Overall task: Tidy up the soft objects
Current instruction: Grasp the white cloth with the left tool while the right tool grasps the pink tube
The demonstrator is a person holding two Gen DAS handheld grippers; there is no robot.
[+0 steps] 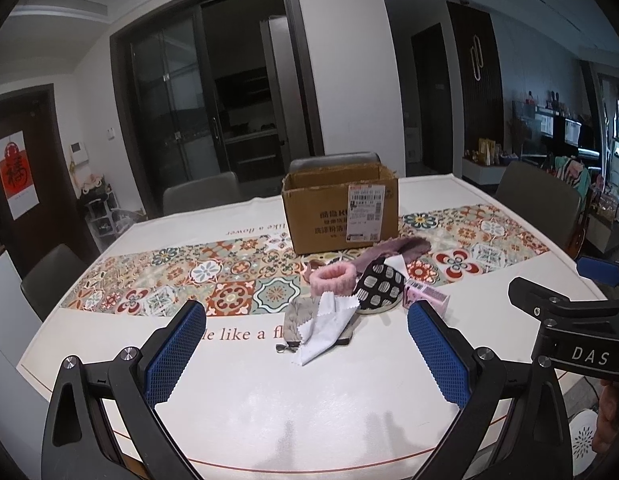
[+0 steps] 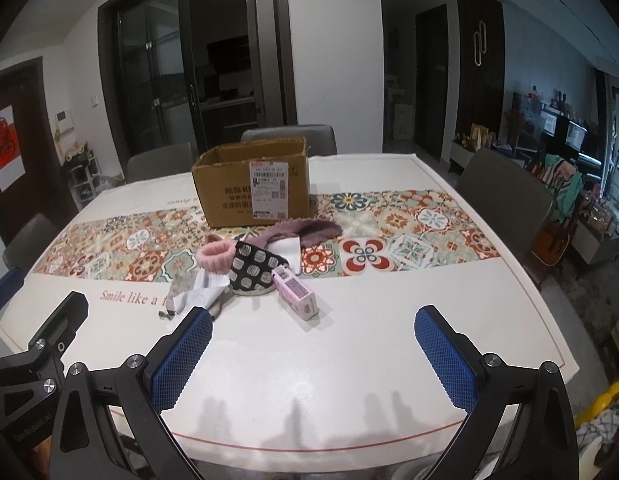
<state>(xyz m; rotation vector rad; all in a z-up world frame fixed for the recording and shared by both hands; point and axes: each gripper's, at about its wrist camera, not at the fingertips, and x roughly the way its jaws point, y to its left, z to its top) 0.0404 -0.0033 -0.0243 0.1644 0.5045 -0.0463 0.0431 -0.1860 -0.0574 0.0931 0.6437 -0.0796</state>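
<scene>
A pile of soft things lies mid-table: a white cloth (image 1: 329, 326) (image 2: 197, 295) over a grey floral pouch (image 1: 295, 320), a pink fuzzy band (image 1: 333, 278) (image 2: 215, 255), a black-and-white patterned pouch (image 1: 379, 286) (image 2: 253, 268) and a mauve fuzzy piece (image 1: 397, 250) (image 2: 309, 230). An open cardboard box (image 1: 341, 210) (image 2: 253, 188) stands behind them. My left gripper (image 1: 305, 352) is open and empty, just short of the pile. My right gripper (image 2: 313, 356) is open and empty, nearer the front edge.
A small pink carton (image 1: 427, 296) (image 2: 295, 294) lies right of the pile. The table (image 1: 269, 396) has a white cloth with a patterned runner (image 2: 409, 240). Grey chairs (image 2: 505, 188) stand around it. The right gripper's body (image 1: 569, 320) shows at the left view's right edge.
</scene>
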